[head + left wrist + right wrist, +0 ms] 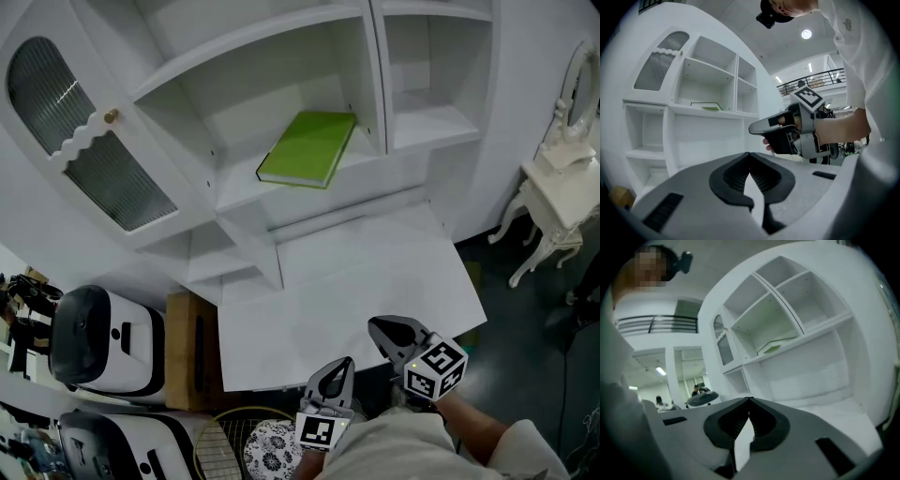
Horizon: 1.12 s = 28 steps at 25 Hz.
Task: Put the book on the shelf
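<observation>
A green book (307,148) lies flat on the white shelf (246,190) of the cabinet, tilted at an angle; it shows as a thin green strip in the left gripper view (711,108) and in the right gripper view (771,348). Both grippers are low at the near edge of the white desk (375,272), far from the book. My left gripper (341,364) is shut with nothing in it, tips touching (750,153). My right gripper (379,327) is shut and empty too (750,399), rolled on its side; it also shows in the left gripper view (757,126).
The cabinet has a ribbed glass door (80,131) at left and open compartments (427,84) at right. White helmets (98,342) and a wooden box (187,352) sit left of the desk. A white side table (558,202) stands at right.
</observation>
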Tool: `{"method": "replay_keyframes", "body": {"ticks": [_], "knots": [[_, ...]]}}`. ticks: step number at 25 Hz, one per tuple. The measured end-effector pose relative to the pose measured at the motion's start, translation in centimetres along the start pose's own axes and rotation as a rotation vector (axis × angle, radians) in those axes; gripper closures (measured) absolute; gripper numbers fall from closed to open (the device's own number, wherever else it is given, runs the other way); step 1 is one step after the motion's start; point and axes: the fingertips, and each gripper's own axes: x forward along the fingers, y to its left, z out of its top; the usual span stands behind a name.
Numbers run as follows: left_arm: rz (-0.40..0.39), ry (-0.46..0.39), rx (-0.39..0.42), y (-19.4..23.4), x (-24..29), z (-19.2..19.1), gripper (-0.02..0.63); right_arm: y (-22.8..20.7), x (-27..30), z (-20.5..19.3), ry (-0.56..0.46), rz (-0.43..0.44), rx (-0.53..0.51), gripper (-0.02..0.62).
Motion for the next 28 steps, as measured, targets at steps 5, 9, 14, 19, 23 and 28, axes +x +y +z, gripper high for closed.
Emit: {"method": "replay_keyframes", "body": {"ticks": [5,9,14,19,23,28], "knots": [[-0.01,0.002,-0.009,-0.8,0.3,0.1,0.603,0.7,-1.2,-1.2,-0.014,-0.026,-0.252,0.578],[-0.019,0.014,-0.003,-1.9,0.7,-0.1,0.603,1.1,-2.6,-2.5,0.001,0.006,-0.315,0.578],[-0.013,0.037,-0.022,-3.9,1.4,-0.6,0.603,0.2,-5.0,-4.7,0.039,0.013,-0.376,0.578],[0.009,0.055,-0.044,-6.3,1.9,-1.5,0.603,-1.1,-7.4,-6.3,0.032,0.017,-0.323,0.578],[0.012,0.062,-0.05,-8.0,1.6,-1.7,0.603,-1.3,-8.4,-7.3,0.038,0.028,-0.314,0.578],[-0.005,0.09,-0.034,-8.6,0.0,-1.9,0.603,0.6,-9.1,-7.6,0.026,0.041,-0.314,0.578]]}}
